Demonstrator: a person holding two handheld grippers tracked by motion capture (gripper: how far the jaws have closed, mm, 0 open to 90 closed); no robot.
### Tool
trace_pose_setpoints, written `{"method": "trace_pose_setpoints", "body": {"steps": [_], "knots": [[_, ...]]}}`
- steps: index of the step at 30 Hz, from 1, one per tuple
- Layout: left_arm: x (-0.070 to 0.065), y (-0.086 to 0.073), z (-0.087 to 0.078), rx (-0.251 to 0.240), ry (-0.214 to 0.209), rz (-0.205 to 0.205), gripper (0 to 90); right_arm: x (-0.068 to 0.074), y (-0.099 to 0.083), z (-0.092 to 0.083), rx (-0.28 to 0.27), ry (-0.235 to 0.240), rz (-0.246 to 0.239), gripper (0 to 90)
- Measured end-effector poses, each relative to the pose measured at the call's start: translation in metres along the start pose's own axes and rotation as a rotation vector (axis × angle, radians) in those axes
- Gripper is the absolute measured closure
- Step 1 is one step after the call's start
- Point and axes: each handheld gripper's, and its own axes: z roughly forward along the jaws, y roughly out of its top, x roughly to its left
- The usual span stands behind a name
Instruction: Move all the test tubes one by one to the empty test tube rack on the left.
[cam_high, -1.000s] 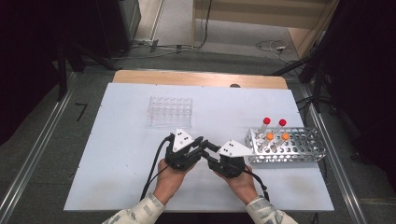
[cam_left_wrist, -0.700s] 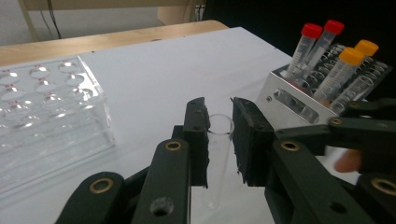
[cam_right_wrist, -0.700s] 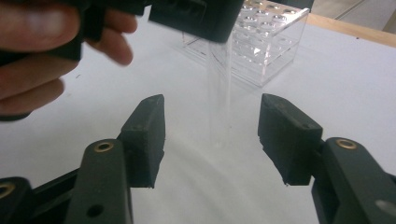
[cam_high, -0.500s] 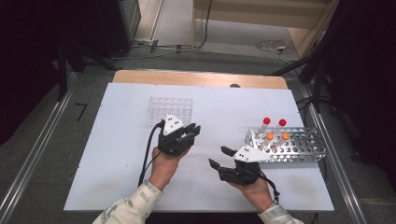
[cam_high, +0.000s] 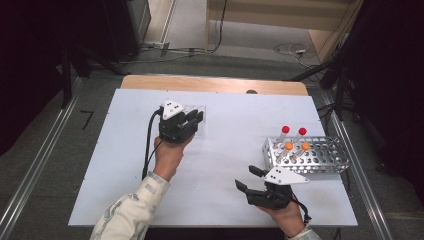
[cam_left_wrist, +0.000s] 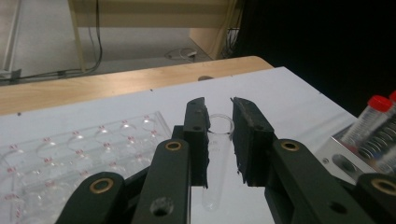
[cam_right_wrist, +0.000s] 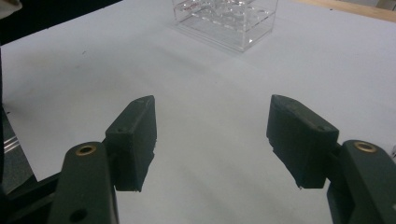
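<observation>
My left gripper (cam_high: 194, 120) is shut on a clear uncapped tube (cam_left_wrist: 217, 158), which stands upright between the jaws (cam_left_wrist: 218, 105). It hovers at the right end of the clear plastic rack (cam_high: 196, 108) (cam_left_wrist: 70, 154). My right gripper (cam_high: 250, 178) is near the table's front edge, left of the metal rack (cam_high: 320, 155). Its jaws (cam_right_wrist: 212, 135) have just been opening and stand wide apart with nothing between them. They point across the white table toward the clear rack (cam_right_wrist: 226, 16).
The metal rack holds two red-capped tubes (cam_high: 285, 130) and two orange-capped tubes (cam_high: 289, 146); one red cap (cam_left_wrist: 373, 116) shows at the right of the left gripper view. A wooden strip (cam_high: 215, 84) borders the white table's (cam_high: 225, 150) far edge.
The two grippers were together at the table's middle. The left has carried the tube back and left to the clear rack. The right has drawn toward the front right and opened its jaws.
</observation>
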Motion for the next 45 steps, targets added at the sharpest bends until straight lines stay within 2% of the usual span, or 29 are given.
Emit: {"method": "trace_pose_setpoints", "body": {"steps": [5, 11, 18, 26, 31, 41, 45], "knots": [[0.005, 0.013, 0.011, -0.01, 0.043, 0.02, 76.9, -0.001, -0.001, -0.001, -0.004, -0.001, 0.003, 31.5], [0.01, 0.021, 0.021, -0.015, 0.069, 0.013, 76.9, -0.004, -0.002, -0.001, 0.0, -0.012, 0.008, 31.1], [0.011, 0.027, 0.031, -0.013, 0.098, 0.03, 76.9, -0.005, -0.003, -0.002, -0.005, -0.013, 0.01, 31.1], [0.012, 0.024, 0.037, -0.003, 0.113, 0.029, 76.9, -0.006, -0.003, -0.004, -0.009, -0.011, 0.017, 31.1], [0.009, 0.022, 0.041, 0.002, 0.123, 0.045, 76.9, -0.007, -0.003, -0.004, -0.007, -0.015, 0.02, 31.1], [0.012, 0.011, 0.048, 0.024, 0.138, 0.035, 76.8, -0.008, -0.003, -0.005, -0.01, -0.016, 0.019, 31.1], [0.012, 0.007, 0.05, 0.034, 0.146, 0.05, 76.8, -0.008, -0.004, -0.004, -0.008, -0.016, 0.018, 31.1]]}}
